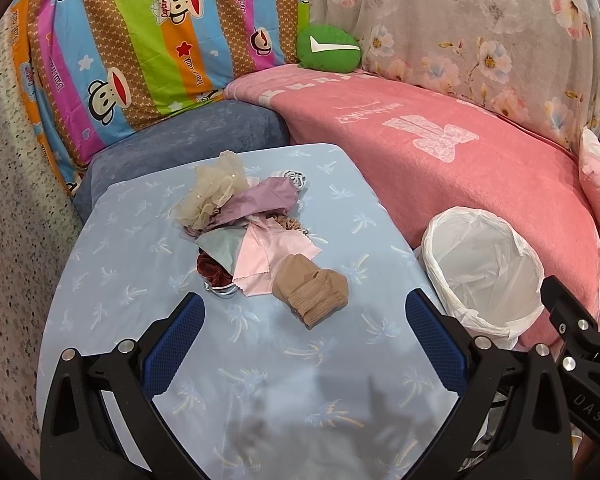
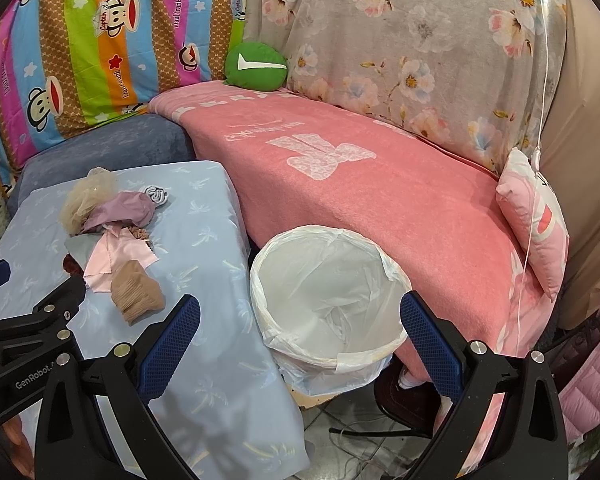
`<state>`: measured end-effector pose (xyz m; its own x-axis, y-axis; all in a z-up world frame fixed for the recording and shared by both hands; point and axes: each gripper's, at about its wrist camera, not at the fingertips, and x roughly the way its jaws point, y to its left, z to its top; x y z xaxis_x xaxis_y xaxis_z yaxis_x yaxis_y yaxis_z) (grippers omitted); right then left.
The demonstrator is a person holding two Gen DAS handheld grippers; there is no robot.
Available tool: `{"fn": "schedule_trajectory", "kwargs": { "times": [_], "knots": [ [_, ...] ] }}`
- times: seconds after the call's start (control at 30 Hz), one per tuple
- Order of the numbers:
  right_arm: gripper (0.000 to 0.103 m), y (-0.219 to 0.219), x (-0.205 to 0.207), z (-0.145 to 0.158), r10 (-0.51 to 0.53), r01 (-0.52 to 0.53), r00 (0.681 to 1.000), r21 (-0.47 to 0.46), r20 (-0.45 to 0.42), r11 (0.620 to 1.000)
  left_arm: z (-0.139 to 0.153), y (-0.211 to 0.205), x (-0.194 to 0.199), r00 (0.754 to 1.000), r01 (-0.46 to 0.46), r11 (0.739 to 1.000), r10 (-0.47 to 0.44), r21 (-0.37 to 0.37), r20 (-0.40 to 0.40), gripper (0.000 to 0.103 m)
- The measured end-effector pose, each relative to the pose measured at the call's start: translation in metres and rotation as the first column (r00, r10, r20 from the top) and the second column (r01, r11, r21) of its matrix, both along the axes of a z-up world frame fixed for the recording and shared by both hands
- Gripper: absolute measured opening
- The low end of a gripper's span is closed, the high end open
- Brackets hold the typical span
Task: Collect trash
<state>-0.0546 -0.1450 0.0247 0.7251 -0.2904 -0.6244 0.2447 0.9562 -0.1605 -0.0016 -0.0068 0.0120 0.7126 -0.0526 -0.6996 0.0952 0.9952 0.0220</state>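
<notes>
A pile of trash lies on the light blue table (image 1: 140, 248): a tan stocking (image 1: 312, 290) nearest me, pink cloth (image 1: 268, 248), a mauve wrapper (image 1: 260, 200), beige mesh (image 1: 212, 196), a dark red scrunchie (image 1: 212, 270). My left gripper (image 1: 304, 320) is open and empty, just in front of the stocking. A bin lined with a white bag (image 1: 488, 268) stands right of the table. In the right wrist view my right gripper (image 2: 300, 316) is open and empty above the bin (image 2: 328, 288); the stocking (image 2: 136, 292) and table (image 2: 204, 220) lie to its left.
A pink blanket (image 2: 380, 200) covers the sofa behind the bin. A green cushion (image 1: 328, 46), a striped cartoon sheet (image 1: 140, 40) and a floral cover (image 2: 400, 40) are at the back. A pink pillow (image 2: 536, 216) lies at right. Cables (image 2: 360, 436) lie on the floor.
</notes>
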Motion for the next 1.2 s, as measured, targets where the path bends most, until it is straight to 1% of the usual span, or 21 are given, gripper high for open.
{"fn": "schedule_trajectory", "kwargs": {
  "times": [0.17,0.3,0.37,0.47,0.67,0.87,1.07,1.2],
  "knots": [
    [0.097,0.001,0.002,-0.006,-0.002,0.002,1.000,0.044,0.011,0.999,-0.005,0.008,0.008,1.000,0.018,1.000,-0.018,-0.015,0.006,0.096],
    [0.097,0.014,0.009,-0.018,0.020,-0.020,1.000,0.054,0.004,0.998,-0.012,0.023,0.015,1.000,0.011,1.000,-0.011,-0.016,0.011,0.096],
    [0.097,0.023,0.015,-0.025,0.041,-0.041,0.999,0.064,0.004,0.997,-0.015,0.032,0.020,1.000,0.005,1.000,-0.004,-0.013,0.014,0.096],
    [0.097,0.037,0.026,-0.035,0.086,-0.087,0.996,0.110,0.012,0.990,-0.021,0.052,0.030,1.000,-0.017,1.000,0.018,-0.024,0.016,0.096],
    [0.097,0.074,0.059,-0.063,0.181,-0.179,0.983,0.163,-0.002,0.970,-0.040,0.097,0.052,0.997,-0.080,0.995,0.079,-0.060,-0.018,0.096],
    [0.097,0.109,0.094,-0.094,0.246,-0.232,0.968,0.188,-0.049,0.954,-0.054,0.137,0.066,0.988,-0.151,0.985,0.147,-0.082,-0.053,0.096],
    [0.095,0.129,0.121,-0.121,0.266,-0.240,0.958,0.207,-0.109,0.949,-0.069,0.155,0.078,0.985,-0.161,0.984,0.154,-0.081,-0.081,0.096],
    [0.089,0.131,0.134,-0.136,0.263,-0.227,0.954,0.227,-0.142,0.947,-0.080,0.159,0.085,0.984,-0.153,0.984,0.143,-0.091,-0.109,0.096]
  ]
}}
